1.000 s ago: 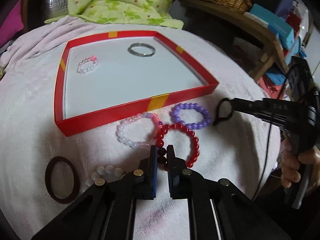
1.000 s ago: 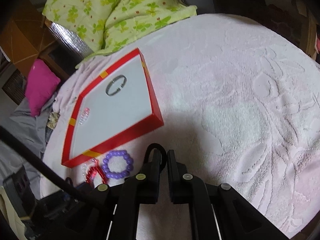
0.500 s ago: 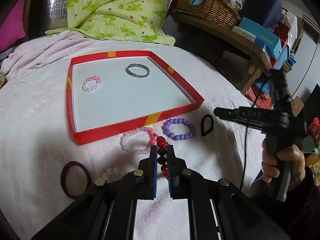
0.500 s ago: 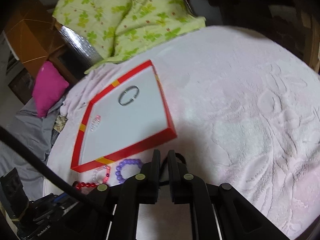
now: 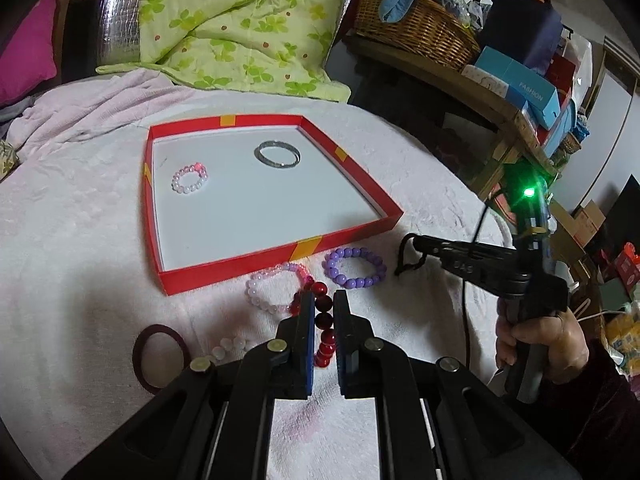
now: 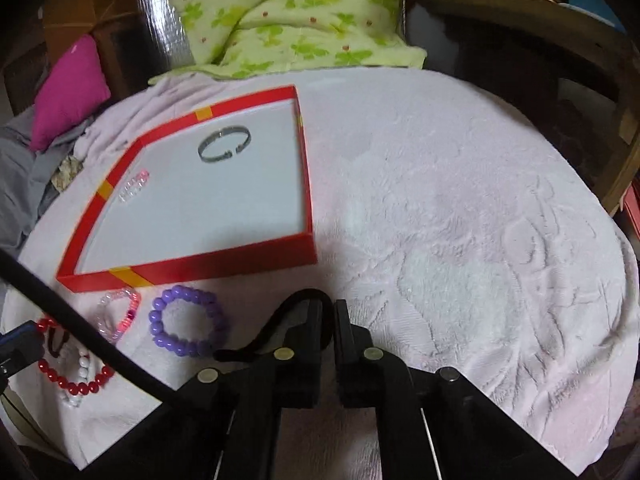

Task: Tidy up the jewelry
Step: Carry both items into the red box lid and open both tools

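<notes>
A red-rimmed tray point(image 5: 276, 259) with a white floor holds a silver bangle point(image 5: 277, 153) and a small pink bead bracelet point(image 5: 190, 178). My left gripper point(image 5: 321, 298) is shut on a red bead bracelet point(image 5: 323, 322), lifted above the pink cloth. A pale pink bracelet point(image 5: 274, 285) and a purple bracelet point(image 5: 354, 267) lie in front of the tray. My right gripper point(image 6: 328, 306) is shut on a black hair tie point(image 6: 276, 330), which also shows dangling in the left wrist view point(image 5: 407, 258). The tray point(image 6: 192, 268) and bangle point(image 6: 224, 144) show in the right wrist view.
A dark brown ring point(image 5: 160, 356) and white beads point(image 5: 228, 348) lie near-left on the cloth. A green floral quilt point(image 5: 232, 24) is behind the tray. A wooden shelf with a wicker basket point(image 5: 416, 28) and boxes stands at right.
Both grippers have risen and pulled back from the cloth. The red bracelet has lifted with the left gripper; the black hair tie has lifted with the right.
</notes>
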Action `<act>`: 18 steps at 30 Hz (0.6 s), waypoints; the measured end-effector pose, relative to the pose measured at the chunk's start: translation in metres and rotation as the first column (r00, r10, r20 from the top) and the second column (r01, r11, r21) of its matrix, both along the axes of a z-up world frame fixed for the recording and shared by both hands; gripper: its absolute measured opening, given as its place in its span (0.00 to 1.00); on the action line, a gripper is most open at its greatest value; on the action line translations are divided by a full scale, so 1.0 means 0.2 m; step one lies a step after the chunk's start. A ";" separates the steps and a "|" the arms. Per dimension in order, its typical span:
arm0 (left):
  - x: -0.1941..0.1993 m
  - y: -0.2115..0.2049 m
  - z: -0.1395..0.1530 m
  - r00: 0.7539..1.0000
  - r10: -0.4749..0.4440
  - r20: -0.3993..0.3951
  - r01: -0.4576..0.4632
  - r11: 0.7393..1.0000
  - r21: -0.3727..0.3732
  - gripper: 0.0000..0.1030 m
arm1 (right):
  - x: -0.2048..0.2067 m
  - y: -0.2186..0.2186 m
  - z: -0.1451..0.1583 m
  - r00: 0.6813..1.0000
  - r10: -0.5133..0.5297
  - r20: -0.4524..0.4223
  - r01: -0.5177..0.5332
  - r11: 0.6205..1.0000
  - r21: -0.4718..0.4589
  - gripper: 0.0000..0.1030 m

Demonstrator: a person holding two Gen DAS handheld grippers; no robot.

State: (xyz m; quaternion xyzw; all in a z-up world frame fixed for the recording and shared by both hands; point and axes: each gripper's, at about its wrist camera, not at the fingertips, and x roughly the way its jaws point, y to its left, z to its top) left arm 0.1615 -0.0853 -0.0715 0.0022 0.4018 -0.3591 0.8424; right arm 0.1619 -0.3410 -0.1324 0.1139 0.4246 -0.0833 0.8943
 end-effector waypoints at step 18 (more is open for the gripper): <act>0.34 0.03 0.32 0.979 0.157 0.131 -0.151 0.987 -0.053 0.09 | 0.13 0.05 0.27 0.966 -0.027 0.256 -0.029 0.977 0.213 0.06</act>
